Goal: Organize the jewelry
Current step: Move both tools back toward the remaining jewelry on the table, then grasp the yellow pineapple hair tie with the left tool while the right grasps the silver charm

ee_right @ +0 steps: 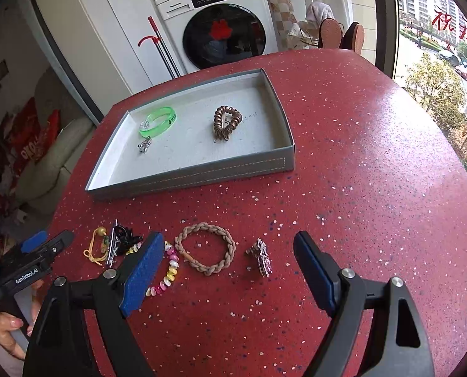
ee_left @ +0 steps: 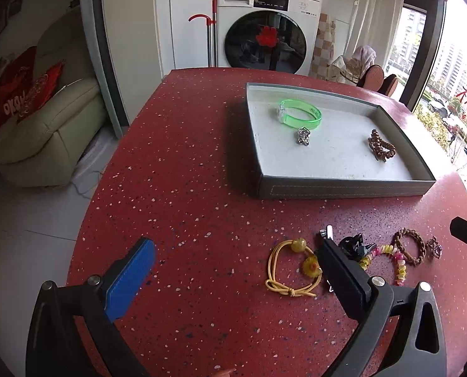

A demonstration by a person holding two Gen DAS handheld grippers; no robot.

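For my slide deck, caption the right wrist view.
Open right tongs above a braided bracelet on the red table; the tray holds three pieces.

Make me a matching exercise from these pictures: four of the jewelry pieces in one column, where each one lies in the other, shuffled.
Things:
1. green bangle
2. brown coil hair tie
3. braided tan bracelet
4. yellow cord hair tie

Places:
A. on the red table, between the pastel bead bracelet and the small sparkly clip
B. in the grey tray, next to a small silver charm
C. on the red table, left end of the row
D. in the grey tray, alone near its right side

Pairs: 1-B, 2-D, 3-A, 4-C
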